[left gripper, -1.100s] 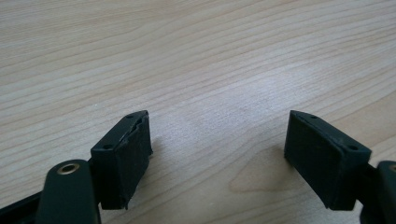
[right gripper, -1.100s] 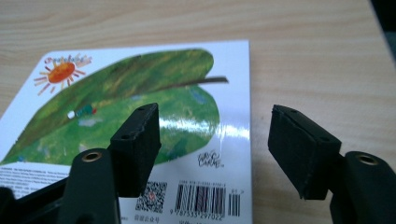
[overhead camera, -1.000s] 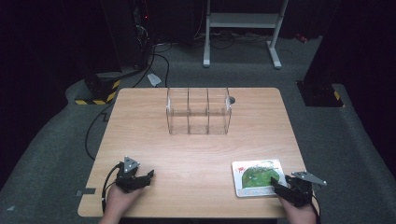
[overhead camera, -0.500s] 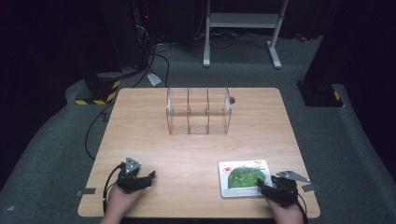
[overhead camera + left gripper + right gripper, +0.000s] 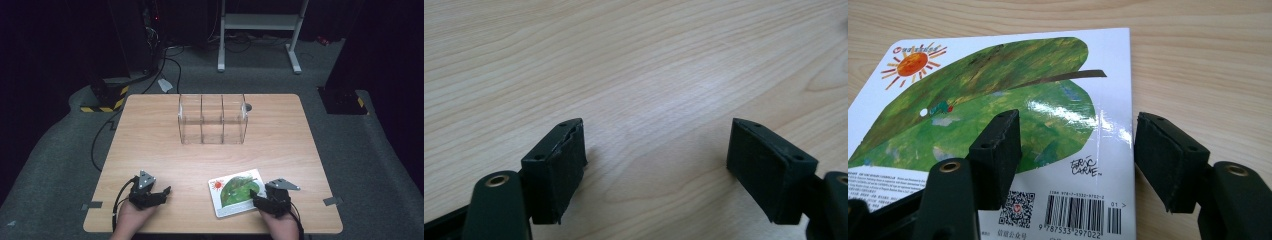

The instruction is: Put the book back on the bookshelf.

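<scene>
A picture book [image 5: 235, 190] lies flat near the table's front right, its back cover showing a green leaf, an orange sun and a barcode [image 5: 998, 85]. My right gripper [image 5: 256, 196] is open at the book's near right corner. In the right gripper view [image 5: 1078, 125] one jaw hangs over the cover and the other stands just past the book's edge, above bare wood. My left gripper [image 5: 162, 192] is open at the front left. In the left gripper view [image 5: 656, 130] there is nothing but wood grain between its jaws.
A clear three-compartment organiser [image 5: 212, 120] stands at the far middle of the wooden table [image 5: 150, 135], with a small dark round thing [image 5: 248, 106] behind its right end. Cables and a yellow-black striped block [image 5: 102, 102] lie on the floor at the left.
The book has slid left along the table's front, and my right gripper has moved left with it. The left gripper has stayed put.
</scene>
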Demonstrator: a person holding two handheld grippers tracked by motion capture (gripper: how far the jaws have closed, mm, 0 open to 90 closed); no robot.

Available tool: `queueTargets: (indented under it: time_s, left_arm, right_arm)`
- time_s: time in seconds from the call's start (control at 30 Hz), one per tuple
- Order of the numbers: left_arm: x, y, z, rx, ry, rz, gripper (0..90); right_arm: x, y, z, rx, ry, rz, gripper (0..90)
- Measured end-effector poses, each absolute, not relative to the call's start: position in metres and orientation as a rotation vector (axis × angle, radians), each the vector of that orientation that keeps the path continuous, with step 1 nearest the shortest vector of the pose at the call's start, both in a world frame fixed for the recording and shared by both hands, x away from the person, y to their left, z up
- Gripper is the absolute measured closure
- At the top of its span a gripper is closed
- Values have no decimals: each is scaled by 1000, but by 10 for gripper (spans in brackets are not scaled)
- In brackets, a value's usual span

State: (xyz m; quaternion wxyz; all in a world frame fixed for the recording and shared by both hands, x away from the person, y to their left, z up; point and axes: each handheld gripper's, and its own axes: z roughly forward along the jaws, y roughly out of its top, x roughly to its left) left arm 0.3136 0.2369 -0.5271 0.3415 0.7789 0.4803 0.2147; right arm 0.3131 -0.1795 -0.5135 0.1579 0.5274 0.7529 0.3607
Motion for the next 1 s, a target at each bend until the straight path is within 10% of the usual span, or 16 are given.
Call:
queueTargets:
  time_s: [1.0]
  left_arm:
    - [294,169,-526,2087,1124,565,257]
  right_arm:
    - [328,-121,-515,1376,2204,1041,365]
